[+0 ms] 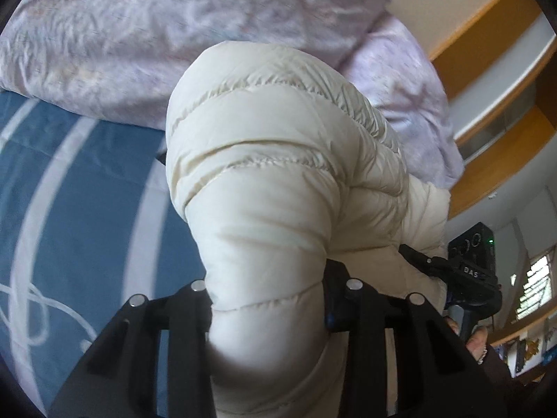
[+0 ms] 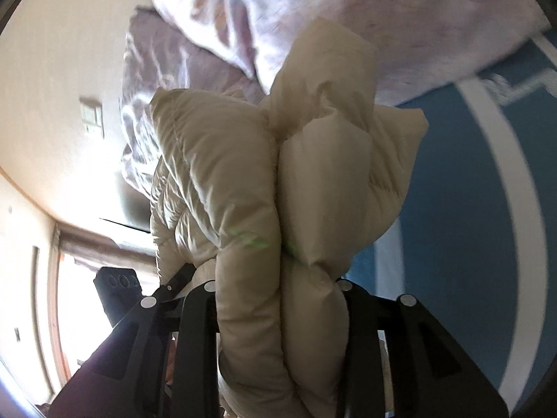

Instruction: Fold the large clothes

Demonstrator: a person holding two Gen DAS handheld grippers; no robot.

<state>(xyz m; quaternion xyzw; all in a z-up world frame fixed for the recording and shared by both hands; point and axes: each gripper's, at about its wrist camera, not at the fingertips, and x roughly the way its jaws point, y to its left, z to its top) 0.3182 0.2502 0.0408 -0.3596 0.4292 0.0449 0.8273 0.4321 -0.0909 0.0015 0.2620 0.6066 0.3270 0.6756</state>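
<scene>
Cream quilted puffer jacket [image 1: 278, 181] held aloft between two grippers.
Left gripper [image 1: 268, 299] and right gripper [image 2: 278, 299] are each clamped on its bunched padding, above a blue white-striped bedsheet [image 1: 87, 191].

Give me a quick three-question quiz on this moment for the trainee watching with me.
1. True or false: the left gripper grips the cream puffer jacket.
2. The sheet under the jacket is: A) plain white, B) blue with white stripes, C) red check.
3. Which bulky bedding lies behind the jacket?

Key:
1. True; padded fabric is bunched between the left gripper's fingers.
2. B.
3. The pale lilac duvet. The right gripper also grips a bunched part of the jacket.
</scene>
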